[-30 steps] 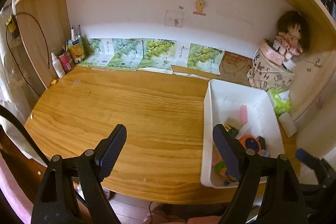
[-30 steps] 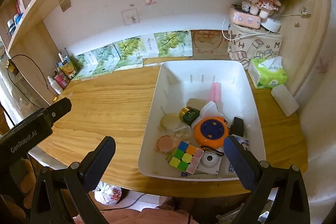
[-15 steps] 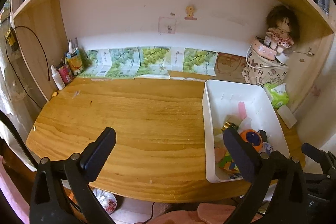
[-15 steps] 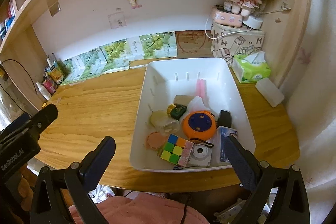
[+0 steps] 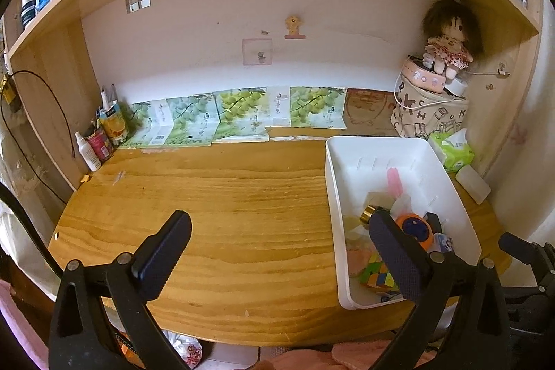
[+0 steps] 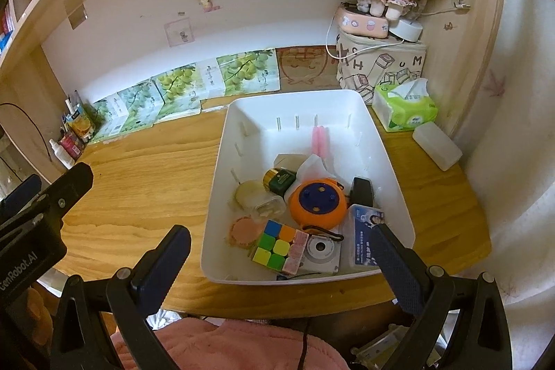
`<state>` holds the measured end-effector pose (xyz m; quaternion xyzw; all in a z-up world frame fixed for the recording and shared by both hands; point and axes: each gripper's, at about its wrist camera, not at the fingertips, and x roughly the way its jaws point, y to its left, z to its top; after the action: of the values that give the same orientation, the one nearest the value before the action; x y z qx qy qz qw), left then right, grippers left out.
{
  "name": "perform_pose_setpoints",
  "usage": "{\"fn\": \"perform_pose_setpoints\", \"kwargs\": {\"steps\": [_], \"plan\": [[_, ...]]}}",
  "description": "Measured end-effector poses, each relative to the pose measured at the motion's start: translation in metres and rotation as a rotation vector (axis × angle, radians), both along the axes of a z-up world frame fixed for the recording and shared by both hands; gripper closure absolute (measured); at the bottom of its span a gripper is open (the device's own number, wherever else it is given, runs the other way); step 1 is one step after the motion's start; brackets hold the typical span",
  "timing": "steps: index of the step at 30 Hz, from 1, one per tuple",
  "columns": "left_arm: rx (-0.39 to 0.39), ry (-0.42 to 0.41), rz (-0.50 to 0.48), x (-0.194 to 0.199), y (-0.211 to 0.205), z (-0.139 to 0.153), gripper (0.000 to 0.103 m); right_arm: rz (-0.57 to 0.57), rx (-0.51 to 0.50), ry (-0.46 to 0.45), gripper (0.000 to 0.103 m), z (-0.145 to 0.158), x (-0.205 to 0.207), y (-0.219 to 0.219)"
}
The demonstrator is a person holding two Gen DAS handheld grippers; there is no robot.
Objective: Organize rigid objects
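Change: over the last second both cameras have drawn back and up from the surface (image 5: 242,214); the shelf above now shows in the left view, and the bin (image 6: 399,182) sits smaller and more fully in frame in the right view. Nothing inside the bin has shifted.
Left hand-held gripper (image 5: 279,250): fingers wide apart, empty, held over the bare wood to the left of the bin.
Right hand-held gripper (image 6: 277,260): fingers wide apart, empty, hovering above the bin's near edge.
Task things: all gathered in the bin's near half, namely a cube (image 6: 279,245), an orange disc (image 6: 317,201), a small camera (image 6: 322,255), a card (image 6: 364,234), a black block (image 6: 360,191), a green jar (image 6: 279,181), a pink stick (image 6: 319,141) and a few pale lids.
Surface: no loose rigid item lies on the open wood; the tissue pack (image 6: 406,108) and a white box (image 6: 437,144) sit to the right of the bin.
Meaning: a retreat with both tools empty fits a sorting that is over, everything binned; it fits equally a pause before items are lifted out of the bin and laid in order. The pictures do not settle which.
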<state>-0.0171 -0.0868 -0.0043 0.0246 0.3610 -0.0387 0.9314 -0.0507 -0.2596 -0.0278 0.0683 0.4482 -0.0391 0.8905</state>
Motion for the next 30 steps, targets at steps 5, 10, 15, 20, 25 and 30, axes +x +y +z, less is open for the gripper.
{"fn": "perform_pose_setpoints", "kwargs": {"steps": [5,10,15,20,25,30], "plan": [[0.000,-0.009,-0.002,0.005,-0.002,-0.003,0.001,0.000,-0.001,-0.002,0.000,-0.004,0.008,-0.002],[0.023,-0.007,0.003,0.013,-0.005,-0.009,0.001,0.004,-0.003,0.002,0.000,-0.009,0.016,-0.002],[0.027,-0.016,0.006,0.018,-0.005,-0.012,0.001,0.006,-0.005,0.010,0.000,-0.015,0.023,-0.001],[0.029,-0.019,0.008,0.023,-0.003,-0.017,0.001,0.002,-0.001,0.005,0.000,-0.020,0.030,-0.001],[0.030,-0.026,0.016,0.028,0.000,-0.021,0.001,0.013,-0.001,-0.004,0.000,-0.024,0.037,0.003],[0.019,-0.024,0.028,0.033,0.006,-0.024,0.001,0.022,-0.011,-0.008,0.000,-0.027,0.043,0.008]]}}
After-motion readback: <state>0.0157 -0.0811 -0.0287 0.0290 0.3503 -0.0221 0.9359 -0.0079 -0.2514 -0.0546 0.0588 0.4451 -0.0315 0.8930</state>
